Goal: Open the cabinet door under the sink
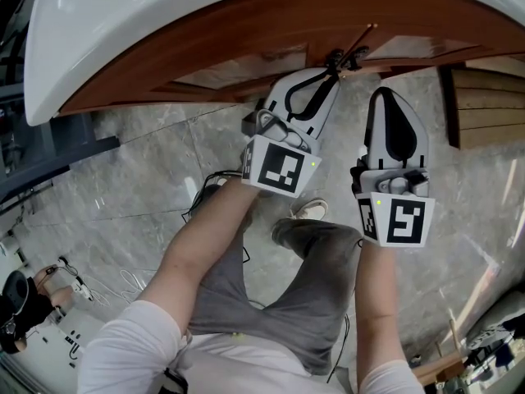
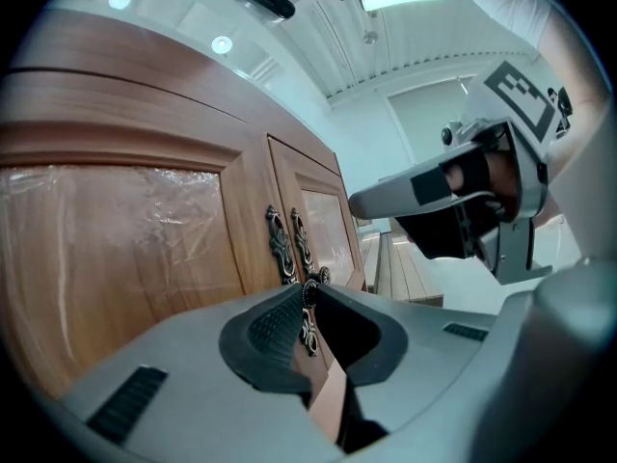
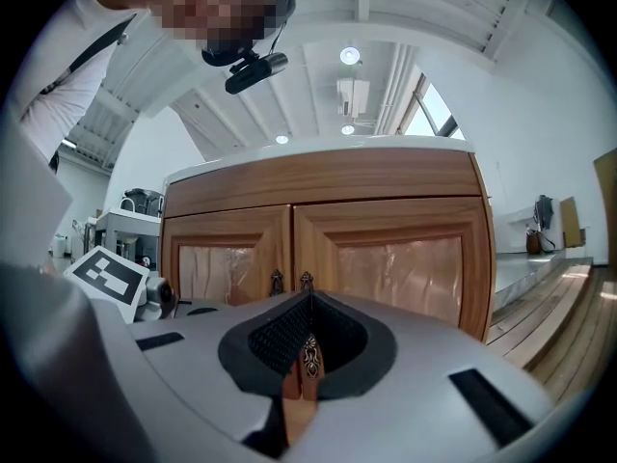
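One door handle point(image 2: 310, 294) — clamped by left gripper point(image 2: 310, 285).

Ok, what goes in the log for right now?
left tongs: shut on door handle | right tongs: shut, empty, off the cabinet | cabinet doors: closed

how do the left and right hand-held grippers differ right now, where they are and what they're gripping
Position: the left hand-held gripper reaches right up to the handles where the two doors meet, while the right hand-held gripper sits back from the cabinet and touches nothing.
Grip: the left one's jaws are closed on a door knob. The right one's jaws are together and empty.
Shared: both point at the wooden cabinet, whose doors look shut.
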`<move>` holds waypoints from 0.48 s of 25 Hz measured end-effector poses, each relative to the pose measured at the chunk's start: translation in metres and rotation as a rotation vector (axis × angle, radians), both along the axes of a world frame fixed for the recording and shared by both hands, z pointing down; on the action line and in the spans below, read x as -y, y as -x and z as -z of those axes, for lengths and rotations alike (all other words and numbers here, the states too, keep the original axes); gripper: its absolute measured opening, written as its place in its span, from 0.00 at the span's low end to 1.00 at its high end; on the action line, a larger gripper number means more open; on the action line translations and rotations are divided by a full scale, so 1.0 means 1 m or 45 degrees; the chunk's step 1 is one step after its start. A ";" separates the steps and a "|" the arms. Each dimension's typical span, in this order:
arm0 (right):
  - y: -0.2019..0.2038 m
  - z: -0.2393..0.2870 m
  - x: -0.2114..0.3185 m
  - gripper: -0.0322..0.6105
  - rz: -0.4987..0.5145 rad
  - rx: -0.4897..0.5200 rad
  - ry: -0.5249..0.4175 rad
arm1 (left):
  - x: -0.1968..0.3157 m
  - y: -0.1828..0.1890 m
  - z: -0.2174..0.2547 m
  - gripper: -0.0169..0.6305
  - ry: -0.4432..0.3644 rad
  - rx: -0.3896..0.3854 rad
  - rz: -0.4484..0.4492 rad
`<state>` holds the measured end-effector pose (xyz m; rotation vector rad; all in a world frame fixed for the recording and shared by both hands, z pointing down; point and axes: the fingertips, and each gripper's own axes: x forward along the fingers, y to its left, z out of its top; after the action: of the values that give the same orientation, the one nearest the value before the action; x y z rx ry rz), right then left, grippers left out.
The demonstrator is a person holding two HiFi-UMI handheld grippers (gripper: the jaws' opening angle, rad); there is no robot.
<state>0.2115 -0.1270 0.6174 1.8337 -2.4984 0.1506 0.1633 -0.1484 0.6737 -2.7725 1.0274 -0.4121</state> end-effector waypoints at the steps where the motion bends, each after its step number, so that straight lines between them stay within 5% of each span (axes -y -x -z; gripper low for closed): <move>1: 0.001 0.000 0.001 0.10 0.004 0.002 0.000 | -0.002 0.000 0.000 0.11 0.011 -0.011 -0.008; 12: 0.008 0.001 0.020 0.10 0.063 -0.049 -0.012 | -0.023 -0.002 -0.001 0.11 0.068 -0.010 -0.067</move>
<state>0.2040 -0.1465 0.6160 1.7583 -2.5201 0.1014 0.1650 -0.1257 0.6745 -2.8432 0.9563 -0.4280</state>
